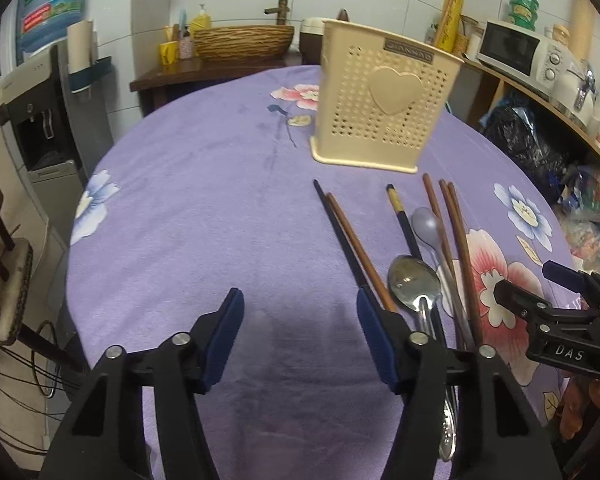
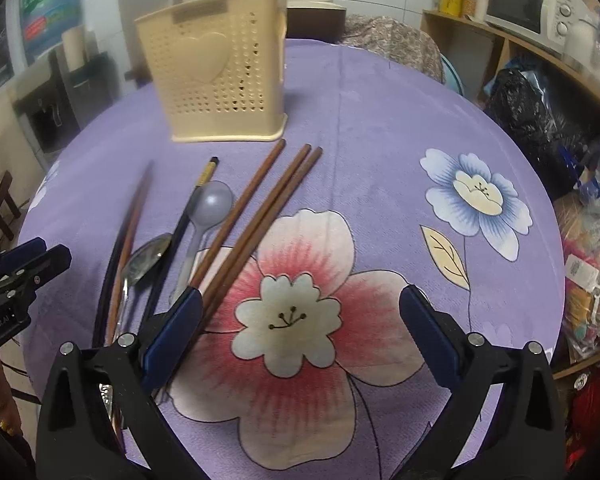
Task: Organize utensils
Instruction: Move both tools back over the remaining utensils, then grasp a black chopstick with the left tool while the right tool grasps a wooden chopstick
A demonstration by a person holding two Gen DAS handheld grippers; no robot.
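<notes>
Perforated cream plastic holder (image 1: pixel 384 108), heart-shaped boss

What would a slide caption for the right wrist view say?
Open right tool hovers over loose chopsticks and spoons before a cream holder.

Upright utensil holder (image 1: pixel 384 104) at table's (image 1: pixel 188 208) far side; before it, chopsticks (image 1: pixel 354 248) and spoons (image 1: pixel 414 280) (side by side, partly overlapping).

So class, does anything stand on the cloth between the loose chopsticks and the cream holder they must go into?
Nothing visible does: bare purple cloth separates the chopsticks from the cream holder.
</notes>
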